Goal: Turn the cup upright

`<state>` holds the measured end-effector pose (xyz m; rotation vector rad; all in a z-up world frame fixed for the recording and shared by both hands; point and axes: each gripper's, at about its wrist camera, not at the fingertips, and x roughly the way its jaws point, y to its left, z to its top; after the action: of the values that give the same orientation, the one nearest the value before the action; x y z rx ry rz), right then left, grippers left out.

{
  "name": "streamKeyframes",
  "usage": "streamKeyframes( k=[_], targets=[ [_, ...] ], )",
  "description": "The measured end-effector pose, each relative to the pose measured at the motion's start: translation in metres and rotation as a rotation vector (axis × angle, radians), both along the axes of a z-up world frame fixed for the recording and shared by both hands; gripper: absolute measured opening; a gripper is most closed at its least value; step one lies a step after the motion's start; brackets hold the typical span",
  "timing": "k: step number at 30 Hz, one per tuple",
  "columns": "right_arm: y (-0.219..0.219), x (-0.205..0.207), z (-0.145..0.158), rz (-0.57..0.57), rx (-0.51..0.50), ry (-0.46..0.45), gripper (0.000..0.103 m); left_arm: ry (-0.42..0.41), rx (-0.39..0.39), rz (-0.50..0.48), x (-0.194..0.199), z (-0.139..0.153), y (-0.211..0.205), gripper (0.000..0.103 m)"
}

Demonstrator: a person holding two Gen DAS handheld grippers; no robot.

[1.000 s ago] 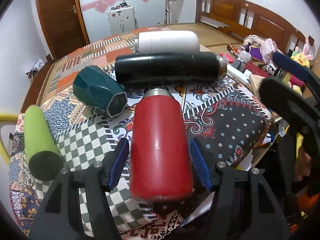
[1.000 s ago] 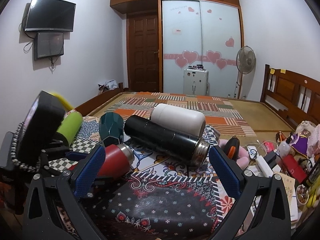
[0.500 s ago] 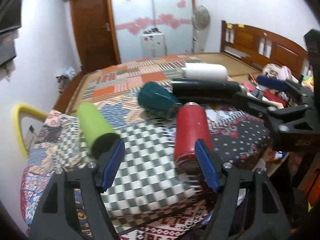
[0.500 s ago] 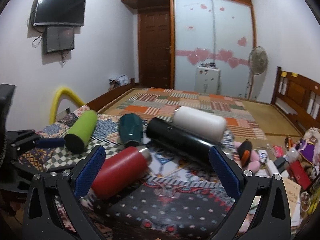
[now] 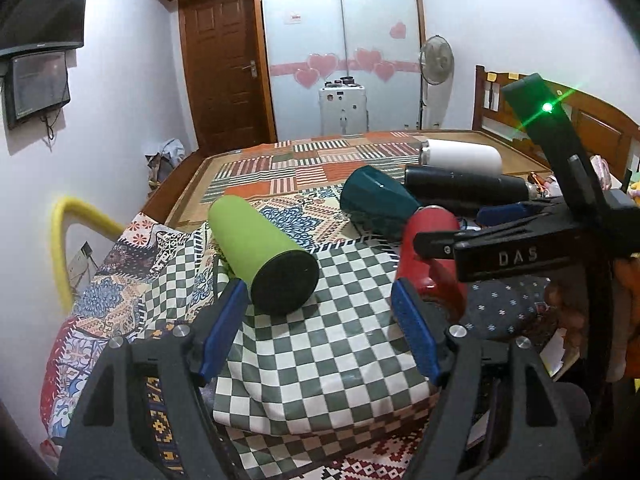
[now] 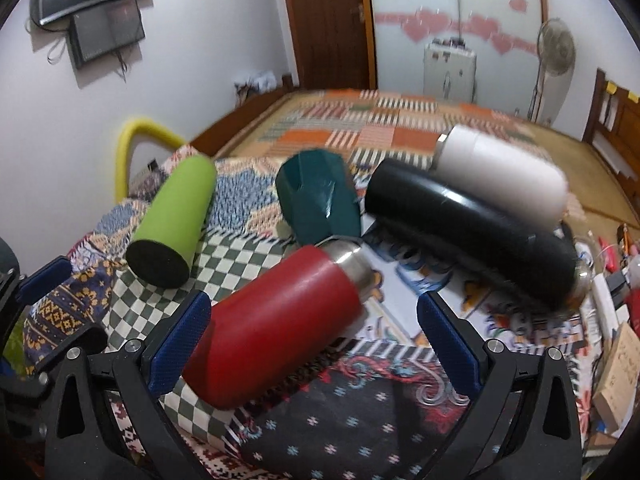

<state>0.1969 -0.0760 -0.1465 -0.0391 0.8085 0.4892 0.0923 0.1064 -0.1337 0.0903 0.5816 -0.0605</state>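
A red flask [image 6: 280, 320] with a steel neck lies on its side on the patterned cloth [image 6: 360, 432], between the open fingers of my right gripper [image 6: 314, 350]; whether the fingers touch it is unclear. In the left wrist view the red flask [image 5: 430, 240] lies at right, partly hidden by the right gripper's body [image 5: 520, 252]. My left gripper [image 5: 322, 330] is open and empty over the checked cloth, just in front of a green cup [image 5: 264, 248] lying on its side. The green cup also shows in the right wrist view [image 6: 172, 216].
A teal faceted cup [image 6: 320, 200], a long black flask [image 6: 472, 220] and a white flask [image 6: 504, 172] lie on their sides behind the red one. Clutter sits past the table's right edge [image 6: 616, 320]. A yellow hoop [image 5: 68, 236] stands at left.
My left gripper has let go of the red flask and moved back and left, in front of the green cup. My right gripper has come down around the red flask.
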Motion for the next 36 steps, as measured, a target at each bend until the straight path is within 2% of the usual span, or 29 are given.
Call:
streamKeyframes(
  k=[3,8,13,20,23,25,28,36],
  targets=[
    [0.002,0.007,-0.003,-0.011,0.027,0.072,0.101,0.001,-0.02,0.003,0.0,-0.003,0.006,0.074],
    [0.011,0.014,-0.01,0.026,0.014,0.165,0.103,-0.004,-0.029,-0.001,0.002,-0.006,0.007,0.074],
    [0.011,0.013,-0.009,0.078,-0.026,0.168,0.099,-0.003,-0.037,-0.004,0.006,-0.007,0.005,0.074],
    [-0.013,0.001,-0.001,0.166,-0.073,0.164,0.085,0.005,-0.02,-0.01,0.01,-0.01,-0.004,0.074],
    [-0.023,-0.003,0.002,0.195,-0.115,0.133,0.076,0.007,-0.014,-0.016,0.012,-0.011,-0.008,0.074],
    [-0.027,-0.002,0.004,0.204,-0.139,0.115,0.073,0.008,-0.012,-0.018,0.013,-0.01,-0.011,0.074],
    [-0.033,0.004,0.003,0.19,-0.133,0.142,0.074,0.009,-0.01,-0.022,0.015,-0.01,-0.015,0.074],
    [-0.028,0.024,-0.018,0.158,-0.043,0.308,0.079,0.015,-0.011,-0.027,0.019,-0.007,-0.021,0.074]
  ],
)
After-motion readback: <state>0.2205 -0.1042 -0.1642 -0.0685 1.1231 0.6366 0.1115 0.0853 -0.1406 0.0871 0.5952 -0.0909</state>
